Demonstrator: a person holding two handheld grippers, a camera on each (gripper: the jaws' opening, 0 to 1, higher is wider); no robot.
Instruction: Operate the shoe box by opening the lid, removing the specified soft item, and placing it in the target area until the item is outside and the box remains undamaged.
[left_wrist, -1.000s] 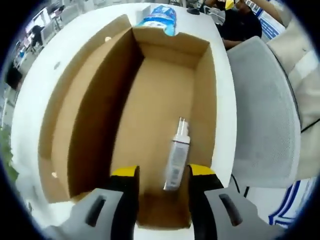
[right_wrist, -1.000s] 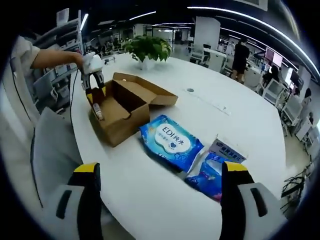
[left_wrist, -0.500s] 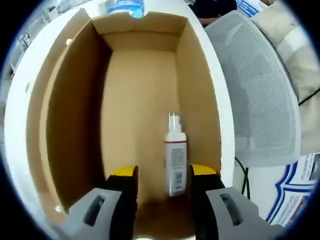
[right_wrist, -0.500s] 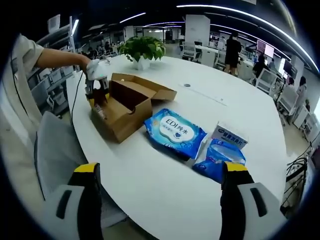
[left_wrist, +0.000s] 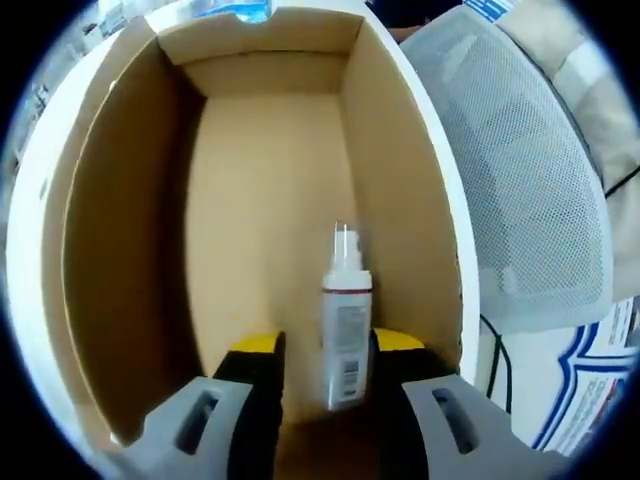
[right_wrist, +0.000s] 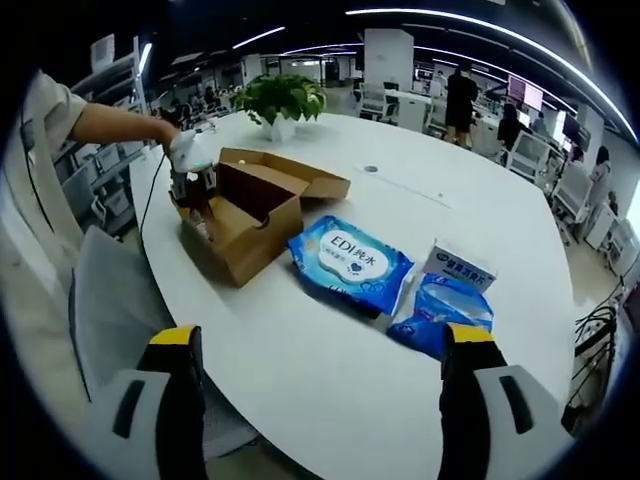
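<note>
Inside the open cardboard shoe box (left_wrist: 270, 200), the left gripper (left_wrist: 322, 347) straddles a spray bottle (left_wrist: 345, 325) at 6 o'clock, jaws narrow, not visibly clamped; closing comes next. The right gripper (right_wrist: 318, 345) waits wide open, holding nothing.

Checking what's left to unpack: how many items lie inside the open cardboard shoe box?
1: a small white spray bottle on the floor of the brown cardboard shoe box, between the left gripper fingers. The corners nearest the camera are hidden.

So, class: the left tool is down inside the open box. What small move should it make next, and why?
Probably close the left tool on the spray bottle. The bottle lies between the open jaws on the floor of the box, whose lid is already open, so gripping comes before lifting it out.
</note>
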